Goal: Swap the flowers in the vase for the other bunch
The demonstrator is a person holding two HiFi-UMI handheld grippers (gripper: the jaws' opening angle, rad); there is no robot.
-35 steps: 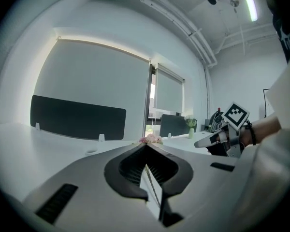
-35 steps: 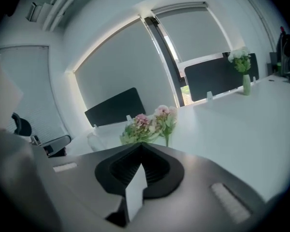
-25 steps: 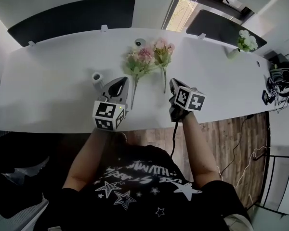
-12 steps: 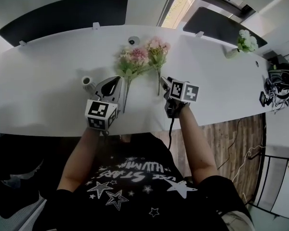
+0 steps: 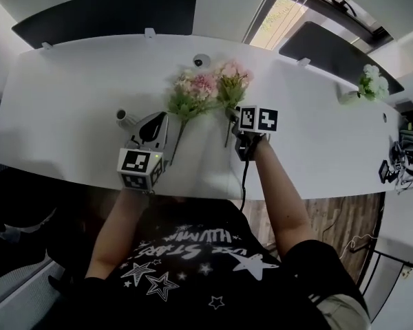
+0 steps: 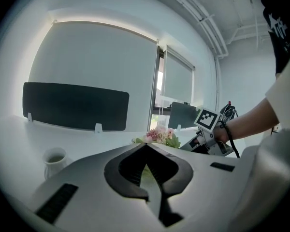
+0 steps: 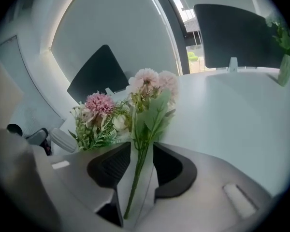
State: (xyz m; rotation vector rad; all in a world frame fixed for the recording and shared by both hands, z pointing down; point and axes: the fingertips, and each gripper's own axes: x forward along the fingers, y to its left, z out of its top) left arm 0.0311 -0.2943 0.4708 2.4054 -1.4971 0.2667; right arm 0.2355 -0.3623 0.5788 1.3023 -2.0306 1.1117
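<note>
"While both arms reach out over the white table (image 5: 69, 95), how are the hands set?"

"The left forearm (image 5: 120, 215) runs straight ahead. Its left gripper (image 5: 158, 120) lies nearly level just beside the small white vase (image 5: 124, 117). The right arm (image 5: 279, 191) stretches further from the vase, with the right gripper (image 7: 141, 148) tipped down."

"And the flowers?"

"Both lie flat on the table, the left bunch (image 5: 195, 88) nearer the vase and the right bunch (image 5: 233, 80) past it. The head view hides the right jaws under the marker cube (image 5: 258, 119). The right gripper view shows them half wide, just opened, with that bunch's stem (image 7: 135, 182) between pads that do not press it. Only the left gripper view shows the left pads meeting, closed together."
</note>
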